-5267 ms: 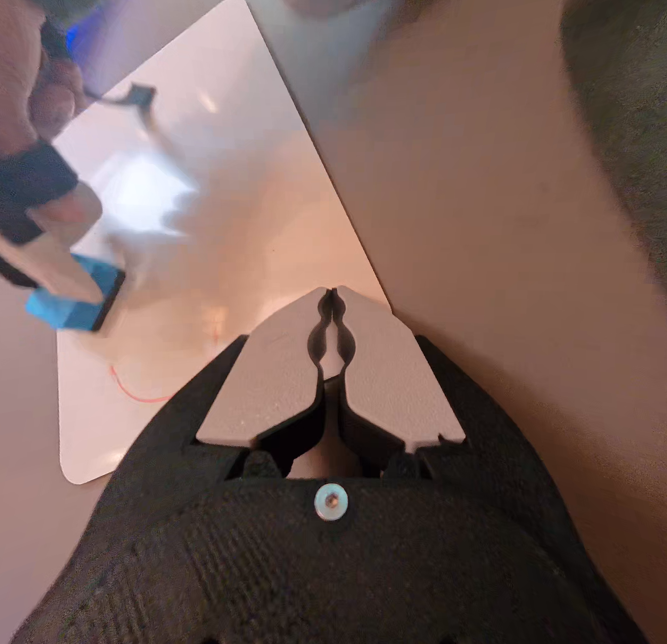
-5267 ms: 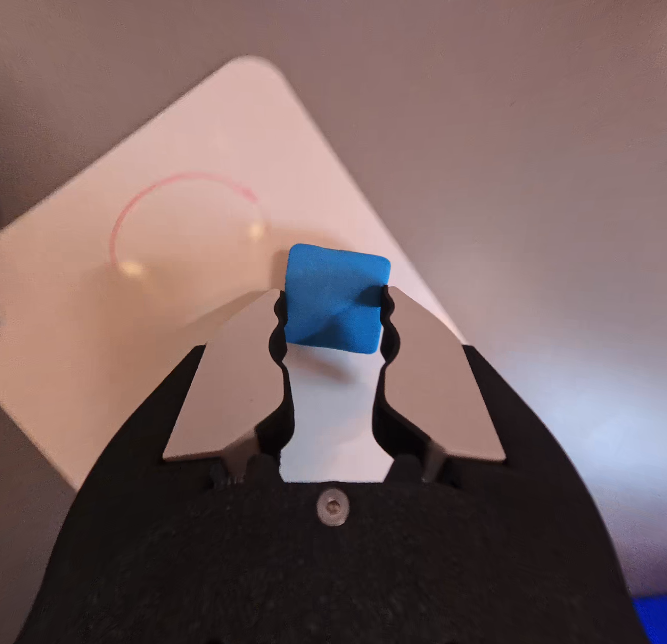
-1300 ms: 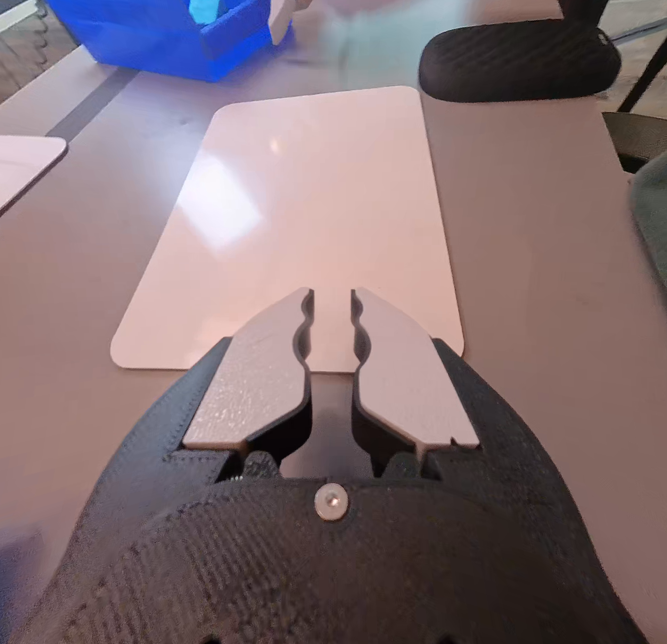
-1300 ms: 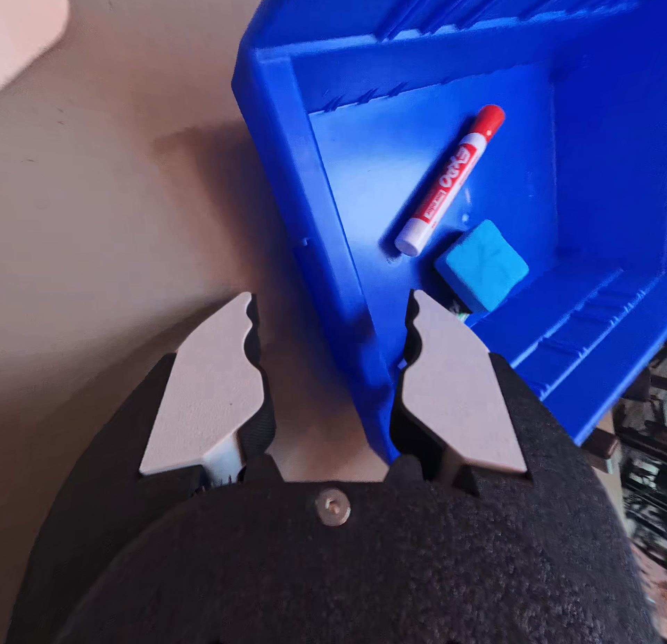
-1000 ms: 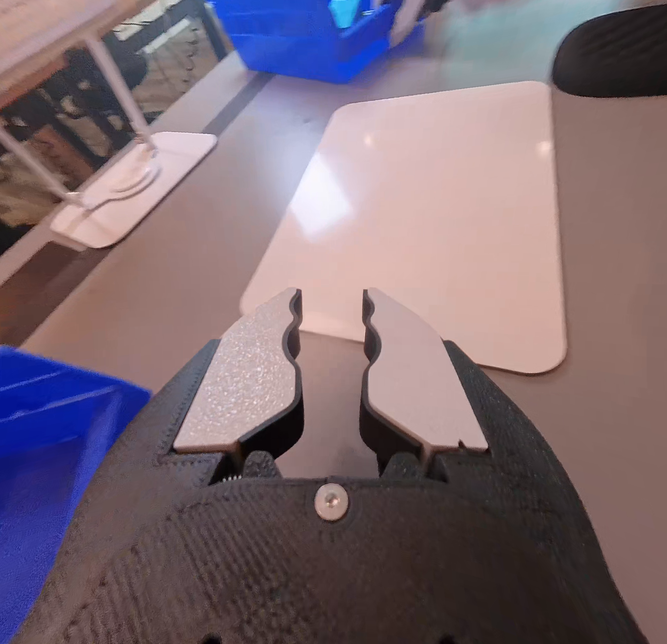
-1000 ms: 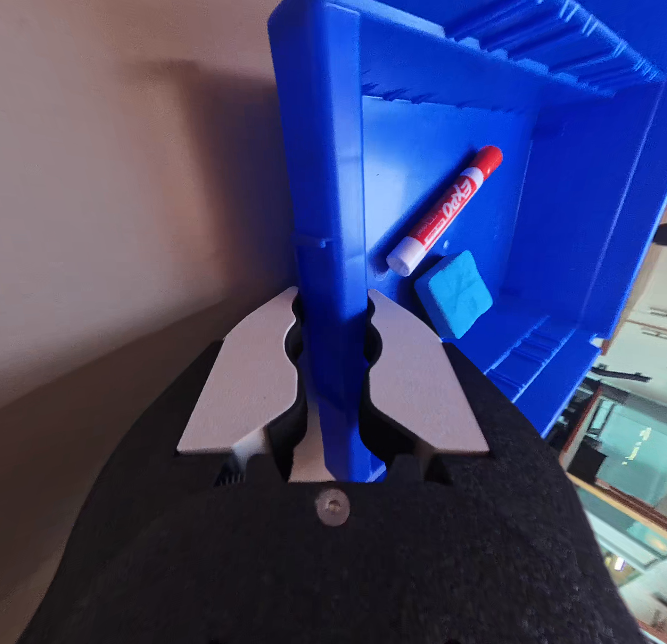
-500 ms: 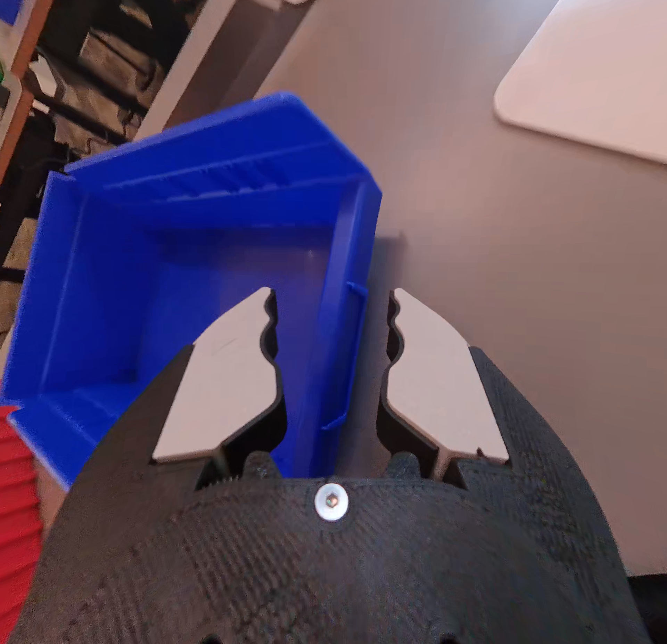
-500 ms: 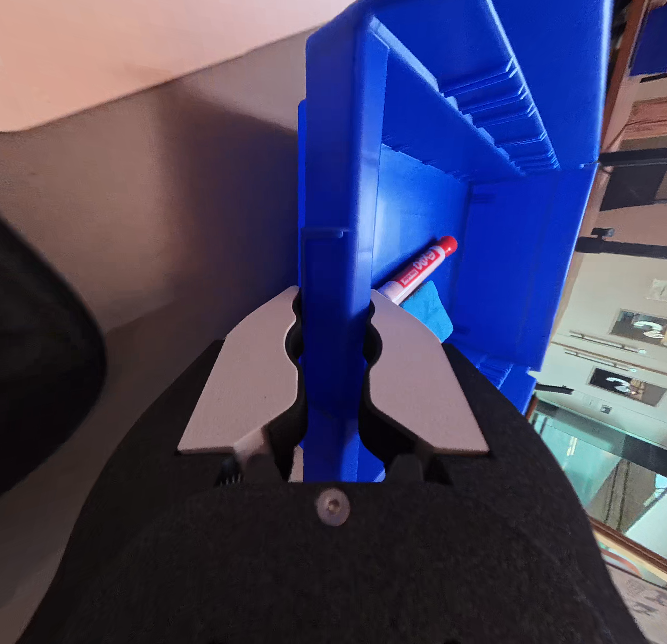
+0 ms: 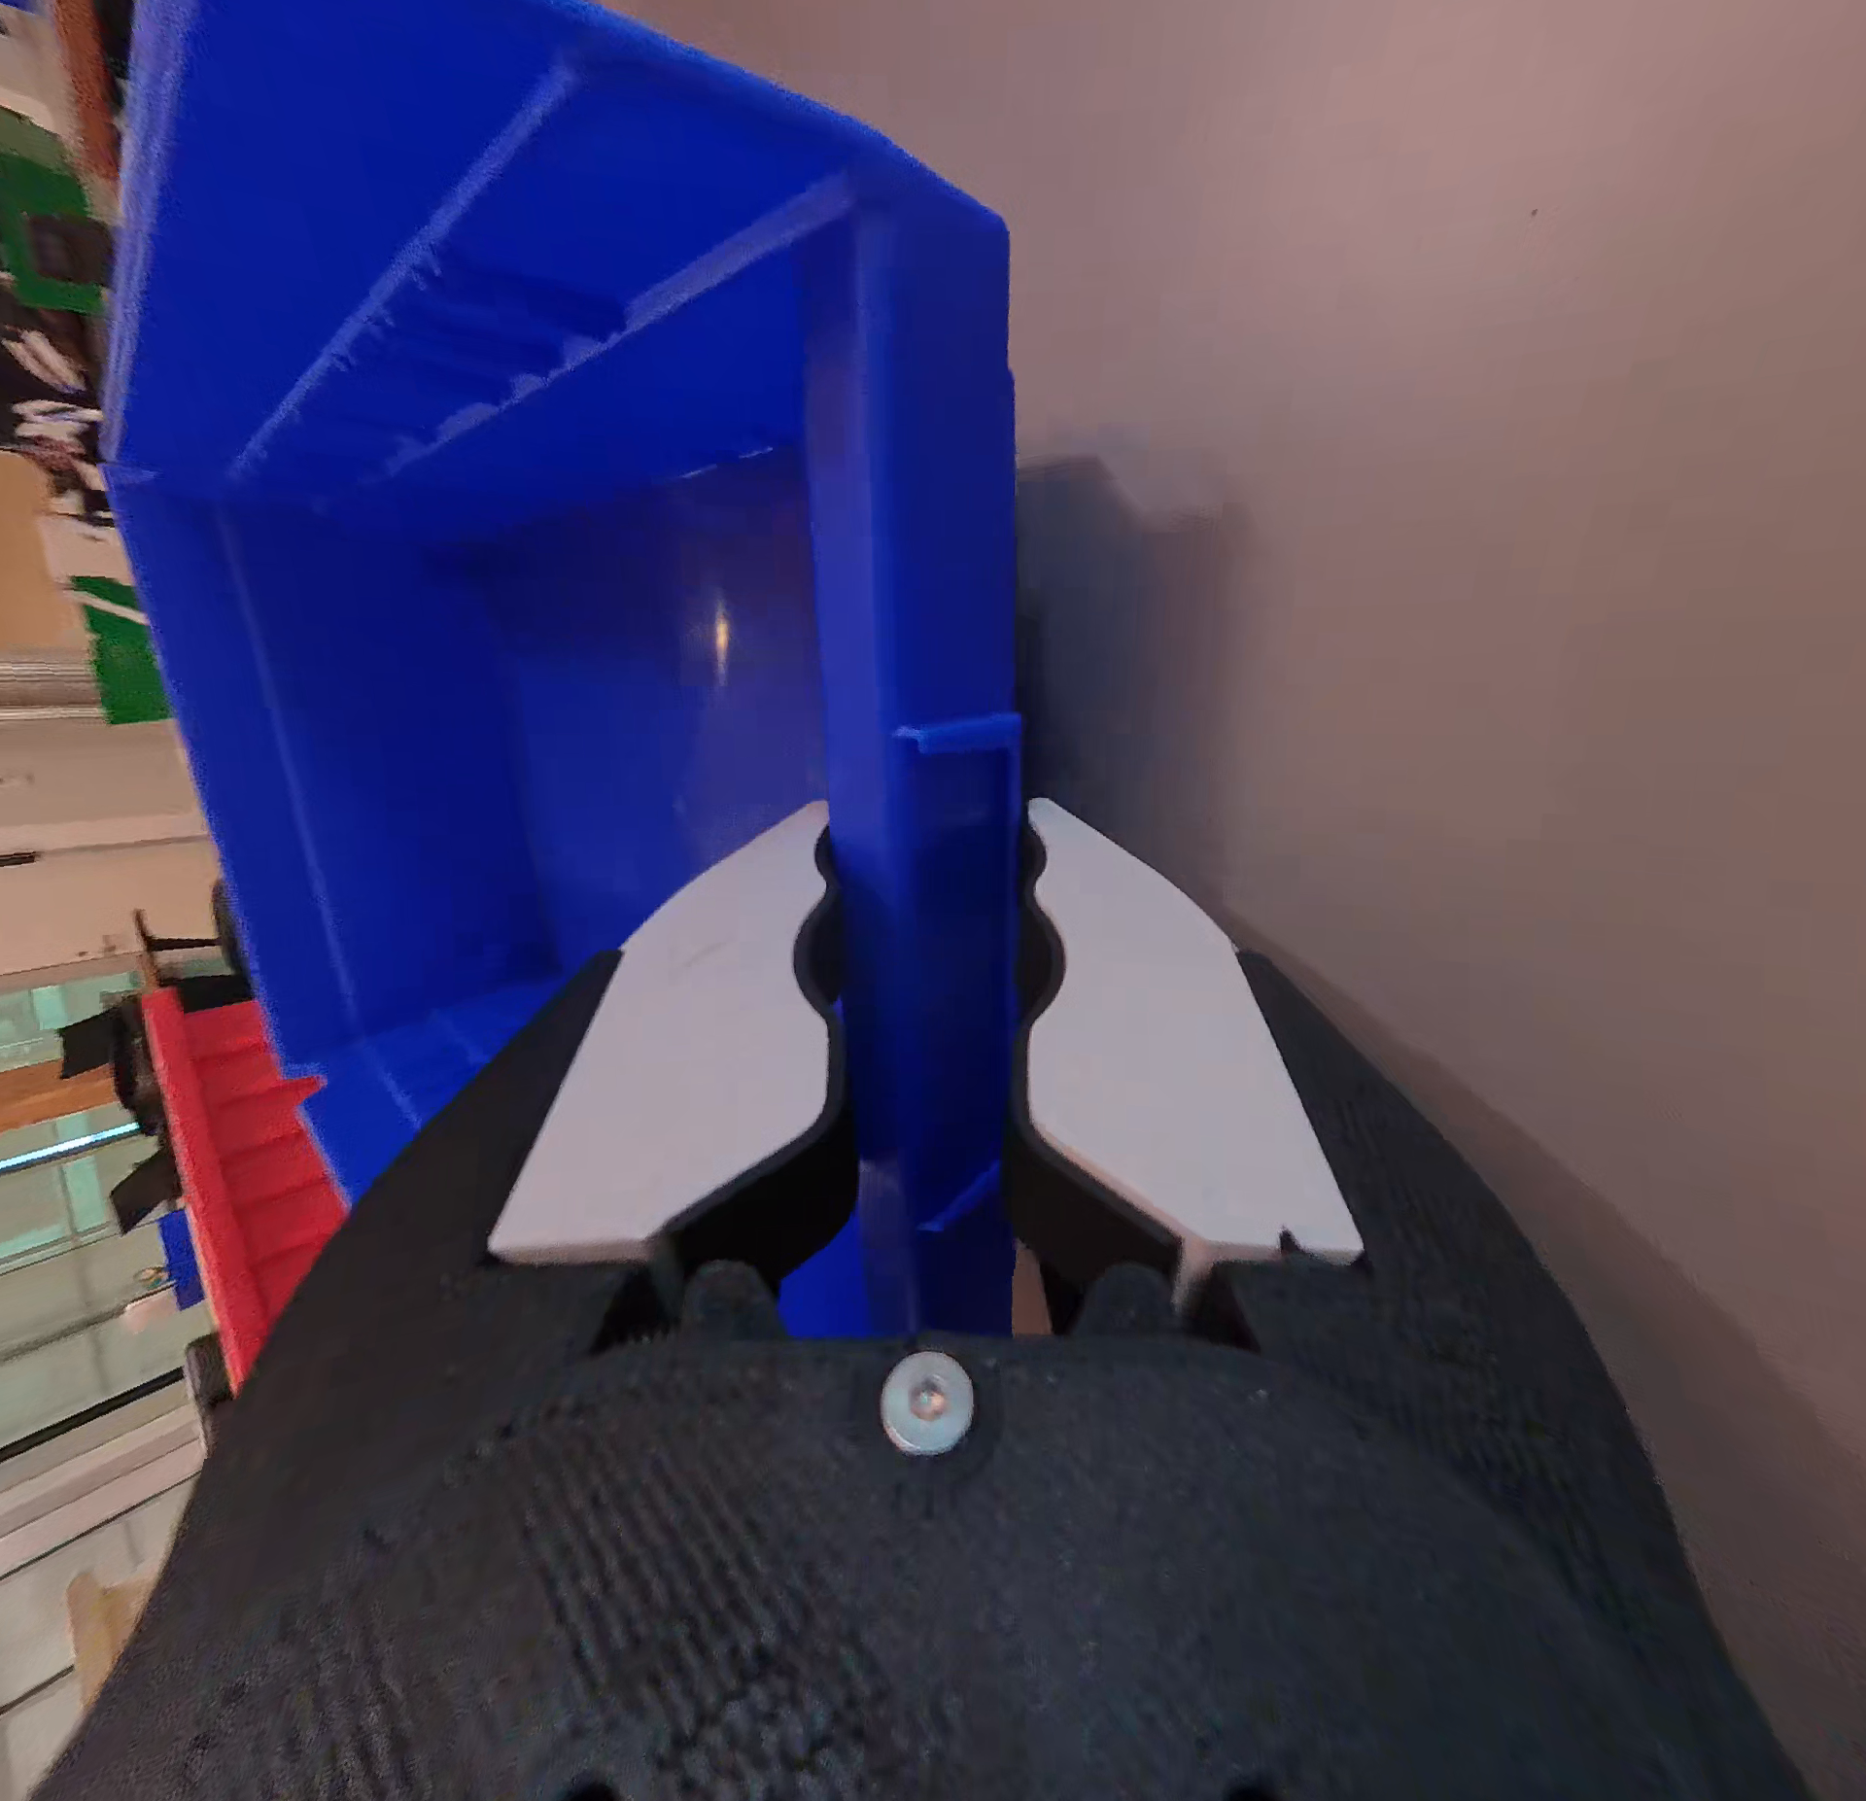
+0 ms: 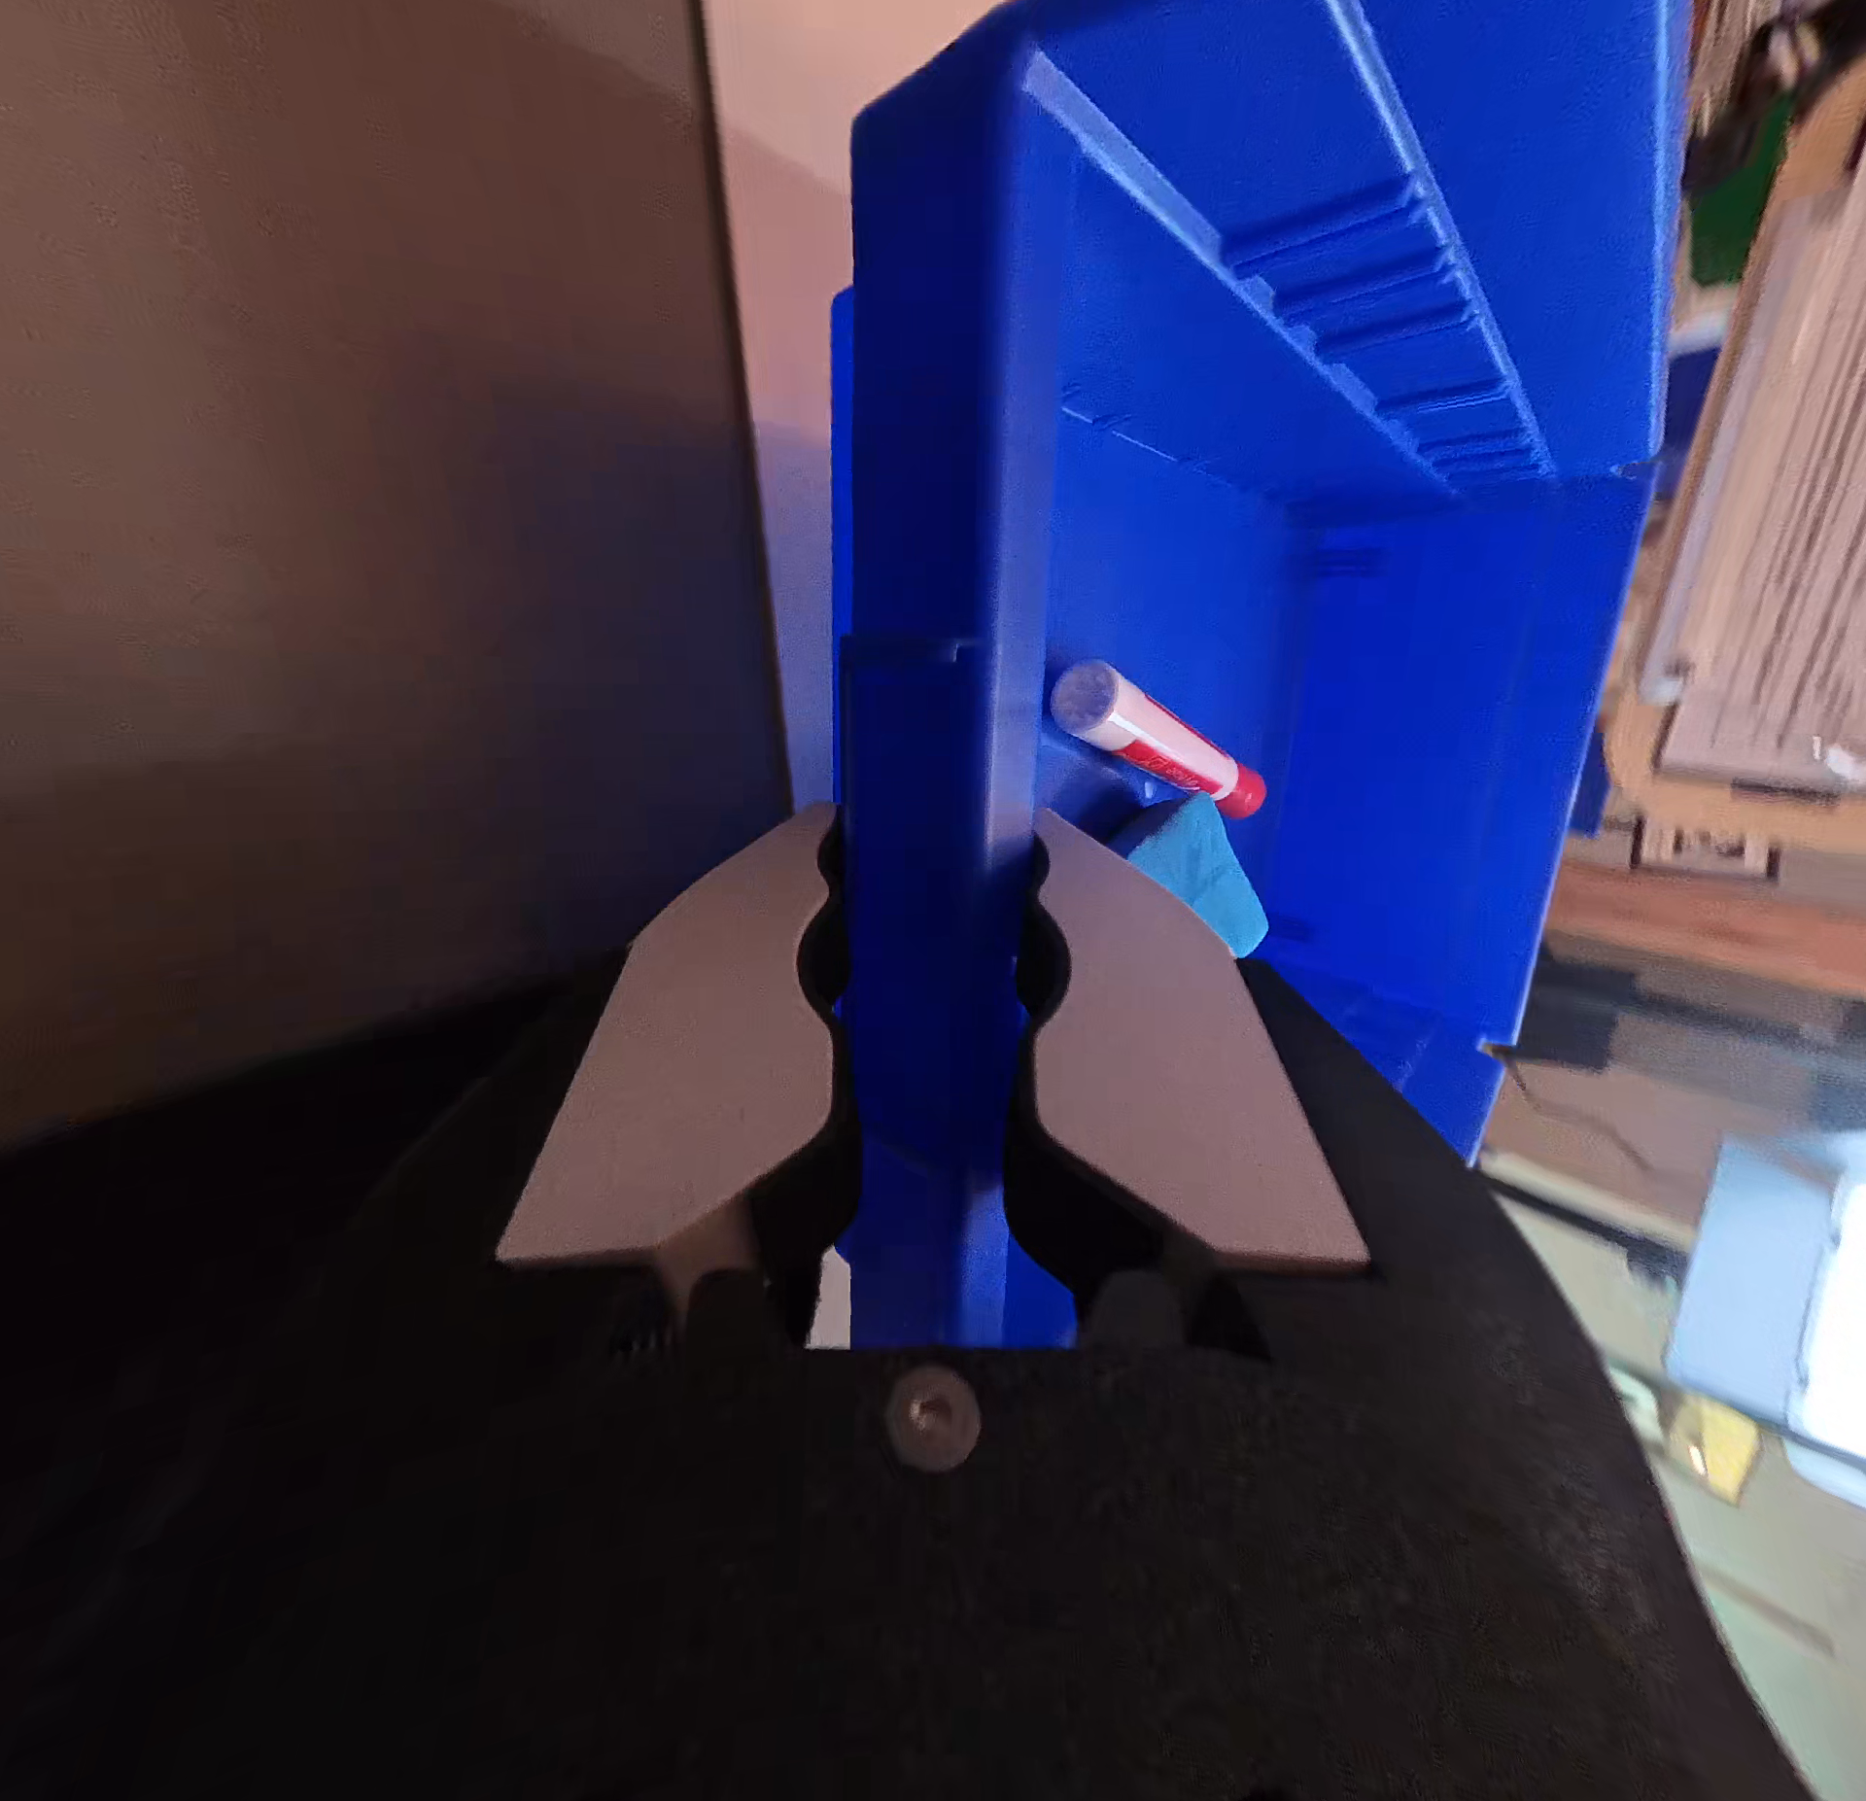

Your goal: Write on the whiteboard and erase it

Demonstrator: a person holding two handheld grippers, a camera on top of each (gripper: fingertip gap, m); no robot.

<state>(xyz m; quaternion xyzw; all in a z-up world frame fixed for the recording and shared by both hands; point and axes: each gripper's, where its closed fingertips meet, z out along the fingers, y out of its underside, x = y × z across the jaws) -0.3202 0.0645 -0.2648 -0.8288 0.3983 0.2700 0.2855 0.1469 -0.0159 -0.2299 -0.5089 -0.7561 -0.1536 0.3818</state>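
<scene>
Two blue bins [image 9: 485, 500] [image 10: 1343, 581]; a red bin [image 9: 242, 1147].

Blue bin [image 9: 485, 743] interior open, marker [image 10: 1161, 733] and eraser [image 10: 1202, 869] crowd other bin [image 10: 1414, 642] — seemingly.

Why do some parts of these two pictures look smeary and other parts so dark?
Left wrist view: the blue bin is sharp near the left tool, but its far wall and the room beyond are smeared by motion, and a small glint shines inside. Right wrist view: the background at the right edge is blurred, a dark shadow covers the table on the left, and the marker stays fairly clear.
</scene>
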